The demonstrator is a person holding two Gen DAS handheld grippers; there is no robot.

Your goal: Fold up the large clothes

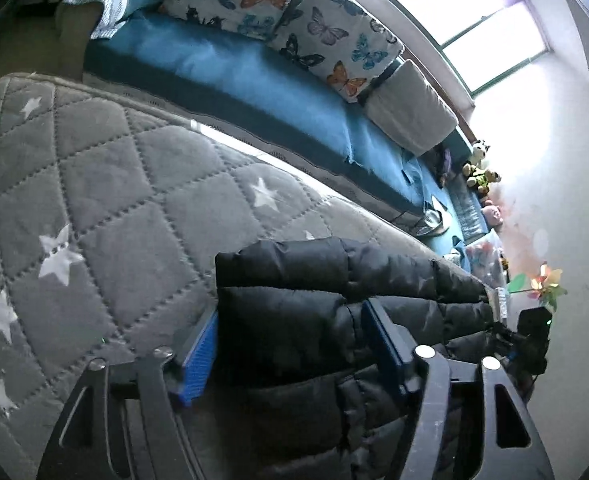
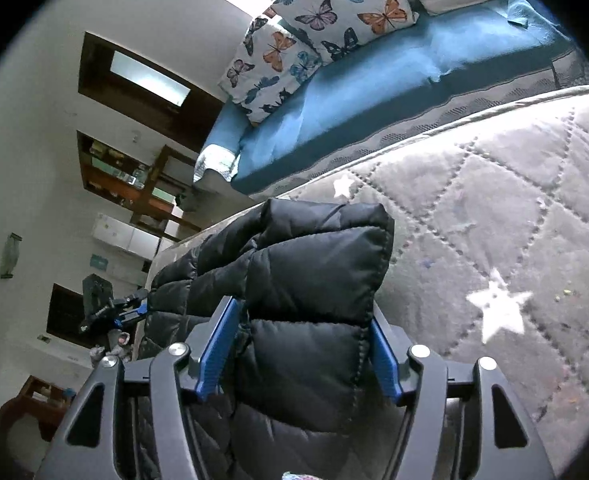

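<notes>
A black puffer jacket lies folded into a thick bundle on a grey quilted bedspread with white stars. My left gripper straddles one end of the bundle. Its left blue pad sits against the jacket's edge and its right pad presses into the padding. In the right wrist view the other end of the jacket fills the gap between both blue pads of my right gripper, which grips it. Each gripper shows small at the far side of the other's view.
Beyond the bedspread runs a blue-covered daybed with butterfly pillows and a grey cushion. Soft toys sit by the bright window. Wooden shelves and a doorway stand along the white wall.
</notes>
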